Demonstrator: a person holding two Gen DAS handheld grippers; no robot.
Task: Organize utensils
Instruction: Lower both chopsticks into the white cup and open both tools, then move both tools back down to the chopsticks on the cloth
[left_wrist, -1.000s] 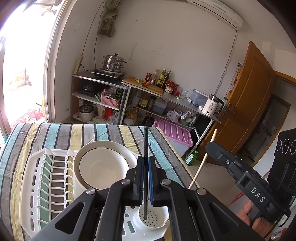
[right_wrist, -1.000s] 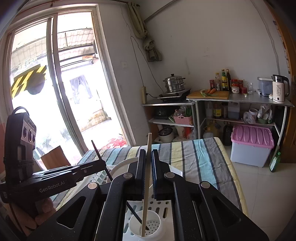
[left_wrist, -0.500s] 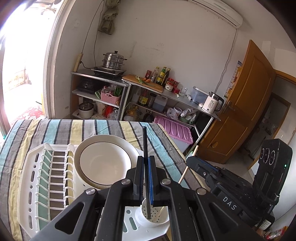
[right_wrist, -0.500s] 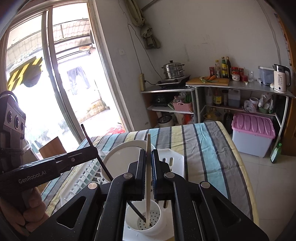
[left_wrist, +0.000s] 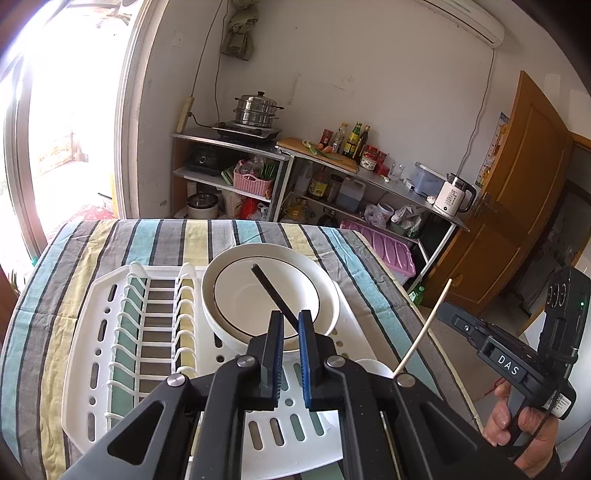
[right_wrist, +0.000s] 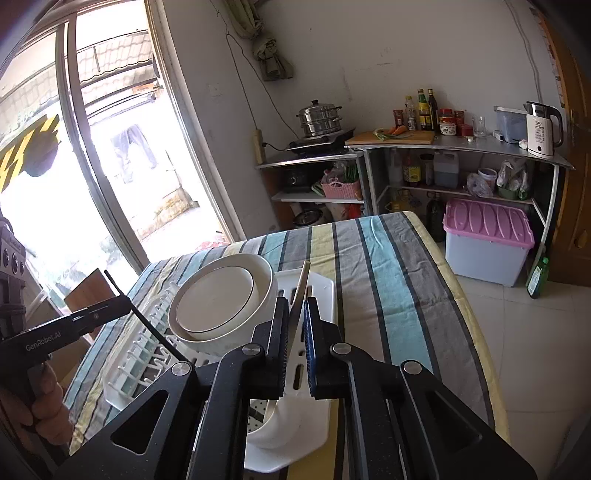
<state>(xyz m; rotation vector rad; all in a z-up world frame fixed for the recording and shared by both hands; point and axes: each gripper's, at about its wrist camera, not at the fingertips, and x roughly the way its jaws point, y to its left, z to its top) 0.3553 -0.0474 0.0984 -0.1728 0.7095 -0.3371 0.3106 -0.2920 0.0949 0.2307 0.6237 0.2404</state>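
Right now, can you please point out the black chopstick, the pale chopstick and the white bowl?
black chopstick (left_wrist: 271, 288), left wrist view, middle of its shaft.
pale chopstick (right_wrist: 302, 286), right wrist view, upper shaft.
white bowl (left_wrist: 255, 295), left wrist view, inner bottom.

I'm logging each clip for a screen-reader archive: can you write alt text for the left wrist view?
The left gripper, jaws opening, has a black chopstick leaning loosely between them over a white plastic dish rack holding a white bowl. At right, the right gripper carries a pale wooden chopstick.
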